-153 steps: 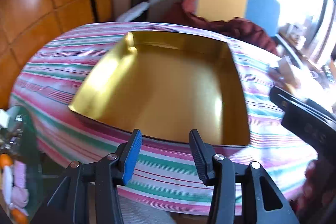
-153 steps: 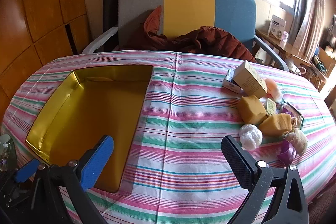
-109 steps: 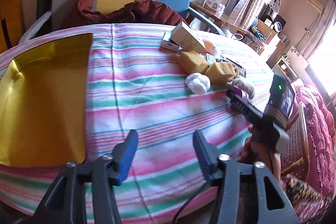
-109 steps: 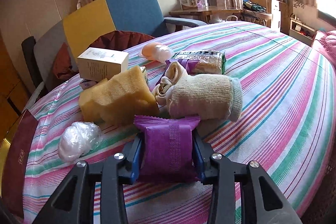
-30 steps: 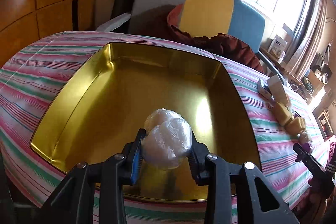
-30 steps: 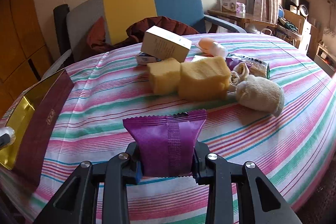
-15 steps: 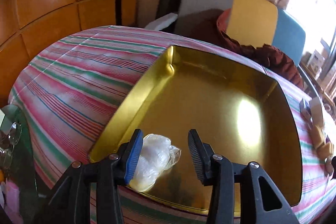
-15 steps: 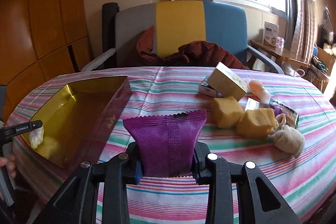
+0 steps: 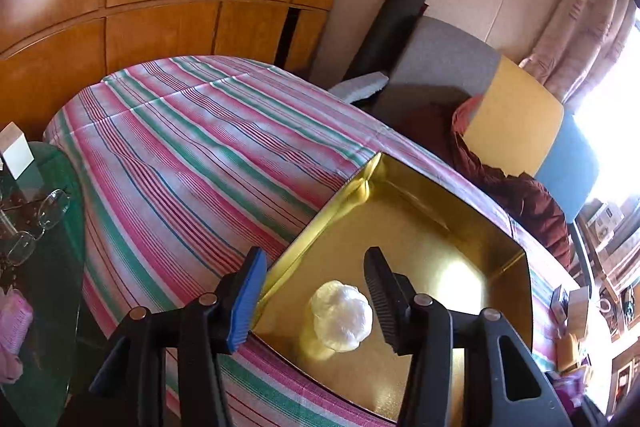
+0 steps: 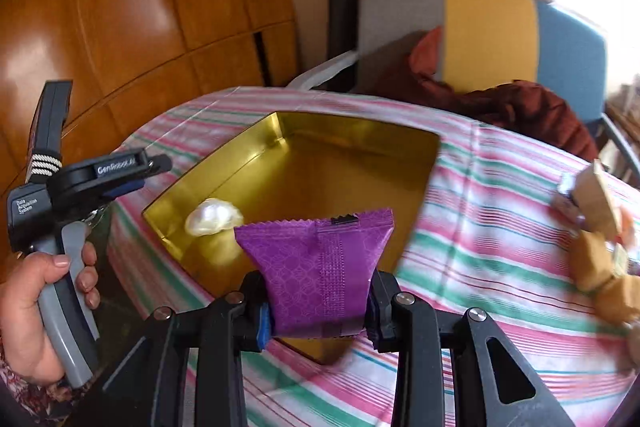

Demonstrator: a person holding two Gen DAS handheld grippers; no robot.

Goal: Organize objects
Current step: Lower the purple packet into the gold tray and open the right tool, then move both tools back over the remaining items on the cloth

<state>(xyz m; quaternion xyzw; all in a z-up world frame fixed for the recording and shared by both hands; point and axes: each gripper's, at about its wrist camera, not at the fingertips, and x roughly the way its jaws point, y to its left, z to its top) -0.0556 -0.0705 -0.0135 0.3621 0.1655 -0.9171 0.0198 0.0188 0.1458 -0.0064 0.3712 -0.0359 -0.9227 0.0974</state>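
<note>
**Carrying the purple packet to the gold tray**

Item in hand: purple packet, clamped upright between the pads of the right tool, serrated top edge uppermost. It hangs above the tray's near edge, not yet inside.

Receptacle: gold tray, open-topped and shallow-walled, on the striped surface toward its left end.

Already stowed: white wad of crinkled film, lying loose on the tray floor by the near left corner. The left tool hangs above it with jaws apart; they have just been opening, and the wad sits between them in the view but touches neither pad.

Still to sort: a box and yellow sponges at the surface's right edge, blurred.

Handling notes, as judgement:
- Bring the packet over the bare floor toward the tray's middle or far side, clear of the wad, so nothing stacks or slides.
- Lower until its bottom edge is near the floor before parting the pads; a packet released high is likely to tip or skate on the glossy metal.
- Tilting it flat first would probably help.
- Draw the left tool off toward the near left corner to give room.
- Mind the near wall: a low approach could catch the rim and shove the tray.
</note>
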